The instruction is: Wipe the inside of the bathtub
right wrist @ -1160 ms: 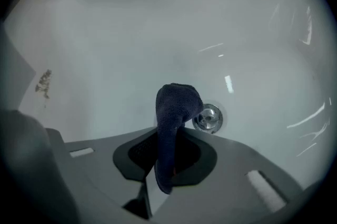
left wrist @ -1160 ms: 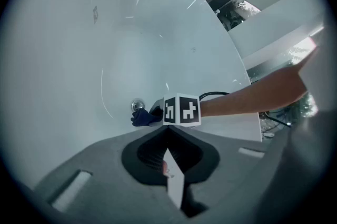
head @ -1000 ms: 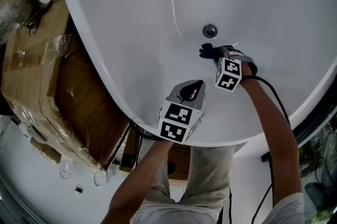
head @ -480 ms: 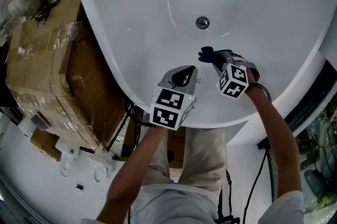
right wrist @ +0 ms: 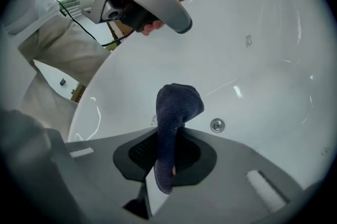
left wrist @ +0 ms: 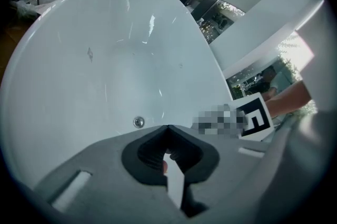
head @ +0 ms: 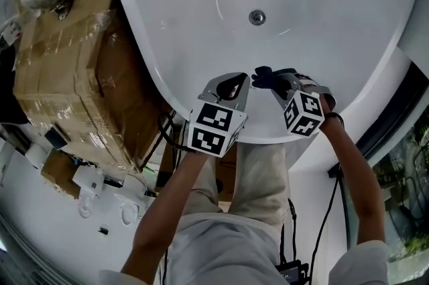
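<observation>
The white bathtub (head: 315, 2) fills the top of the head view, its round metal drain (head: 257, 17) in the floor. My right gripper (head: 273, 80) is shut on a dark blue cloth (head: 265, 78), low on the tub's near inner wall. In the right gripper view the cloth (right wrist: 176, 104) sticks up from between the jaws, with the drain (right wrist: 217, 125) just beyond. My left gripper (head: 231, 87) hovers beside it to the left, over the near wall, shut and holding nothing. In the left gripper view the gripper (left wrist: 168, 130) points along the tub toward the drain (left wrist: 138, 122).
Plastic-wrapped cardboard boxes (head: 67, 69) stand tight against the tub's left side. The tub's near rim (head: 268, 137) curves just under both grippers. A black cable (head: 322, 230) hangs by the person's right arm. Small white fittings (head: 87, 193) lie on the floor at the lower left.
Both grippers have drawn back from the drain toward the tub's near rim. The right gripper still holds the cloth. The left one has stayed shut.
</observation>
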The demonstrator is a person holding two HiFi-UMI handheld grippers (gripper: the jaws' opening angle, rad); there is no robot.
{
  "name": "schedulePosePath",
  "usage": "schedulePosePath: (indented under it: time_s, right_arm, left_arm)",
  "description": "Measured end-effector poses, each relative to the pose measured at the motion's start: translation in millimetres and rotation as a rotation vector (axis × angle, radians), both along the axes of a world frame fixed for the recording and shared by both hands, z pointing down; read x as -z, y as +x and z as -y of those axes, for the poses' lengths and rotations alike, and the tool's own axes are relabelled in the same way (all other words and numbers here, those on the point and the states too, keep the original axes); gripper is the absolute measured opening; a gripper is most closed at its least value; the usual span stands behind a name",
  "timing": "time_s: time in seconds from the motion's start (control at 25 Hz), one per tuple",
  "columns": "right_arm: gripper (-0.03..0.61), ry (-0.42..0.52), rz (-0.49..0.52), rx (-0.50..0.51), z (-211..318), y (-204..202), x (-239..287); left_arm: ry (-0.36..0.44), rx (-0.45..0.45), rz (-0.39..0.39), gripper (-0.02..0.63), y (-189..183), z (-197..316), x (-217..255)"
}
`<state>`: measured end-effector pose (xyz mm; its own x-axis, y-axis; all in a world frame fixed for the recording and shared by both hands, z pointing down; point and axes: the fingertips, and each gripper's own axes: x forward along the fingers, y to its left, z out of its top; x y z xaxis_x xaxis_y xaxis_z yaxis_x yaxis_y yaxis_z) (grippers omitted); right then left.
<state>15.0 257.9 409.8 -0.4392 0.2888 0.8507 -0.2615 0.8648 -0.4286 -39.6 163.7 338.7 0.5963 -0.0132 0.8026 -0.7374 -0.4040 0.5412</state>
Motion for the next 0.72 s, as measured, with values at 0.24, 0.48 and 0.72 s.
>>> schedulePosePath:
  time_s: [0.24, 0.48, 0.72]
  right_arm:
    - [0.049, -0.031, 0.057, 0.012, -21.1, -12.6, 40.9]
    - [0.049, -0.058, 0.095, 0.029, -39.4, -23.8, 66.2]
    - [0.049, -0.103, 0.147, 0.031, -57.7, -47.0, 87.7]
  left_arm:
    - [0.027, 0.007, -0.001, -0.002, -6.8, 2.9, 16.3]
    - [0.04, 0.008, 0.0, -0.002, -12.4, 2.7, 20.7]
    - [0.046, -0.009, 0.019, -0.002, -20.9, -2.8, 19.6]
